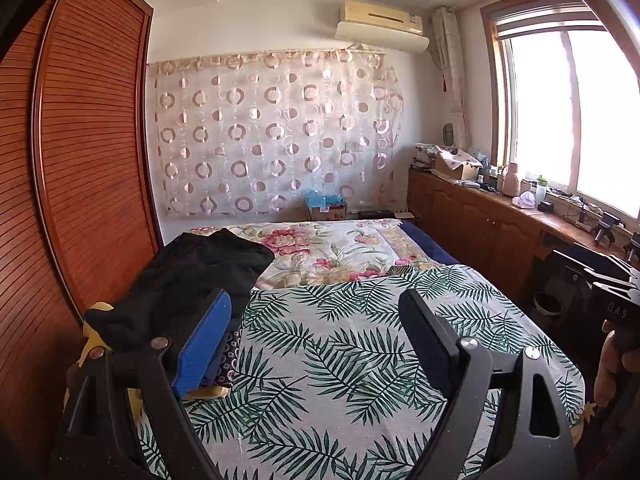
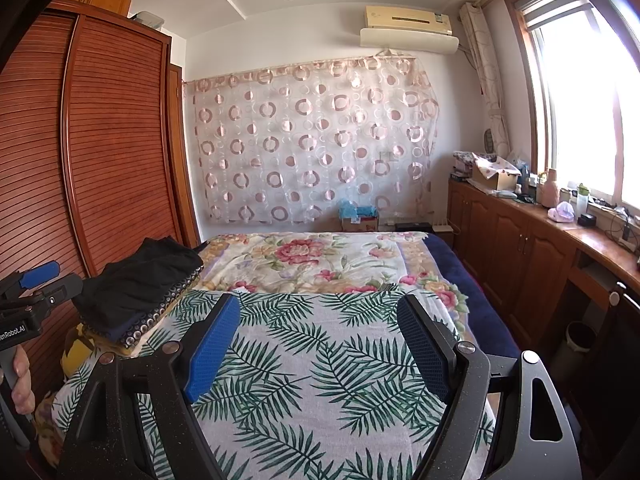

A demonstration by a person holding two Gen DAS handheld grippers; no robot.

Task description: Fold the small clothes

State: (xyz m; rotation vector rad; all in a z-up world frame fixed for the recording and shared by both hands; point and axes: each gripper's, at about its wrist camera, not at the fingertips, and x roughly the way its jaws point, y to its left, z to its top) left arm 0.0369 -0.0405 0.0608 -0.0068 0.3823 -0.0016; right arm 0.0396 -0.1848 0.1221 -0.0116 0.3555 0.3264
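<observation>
Both grippers hang over the bed (image 2: 320, 360), pointing at the far wall. The left gripper (image 1: 316, 320) has its jaws wide, holding nothing. The right gripper (image 2: 318, 330) is the same. The folded clothes (image 2: 136, 292) sit in a pile, black on top, at the bed's left edge by the wardrobe (image 2: 100, 140).

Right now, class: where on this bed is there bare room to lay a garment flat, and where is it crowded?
Free: the palm-leaf cloth between the open right gripper and the floral blanket, out to the navy edge. Crowded: the wardrobe side, where the stack of folded clothes sits beside the left gripper, also open.
</observation>
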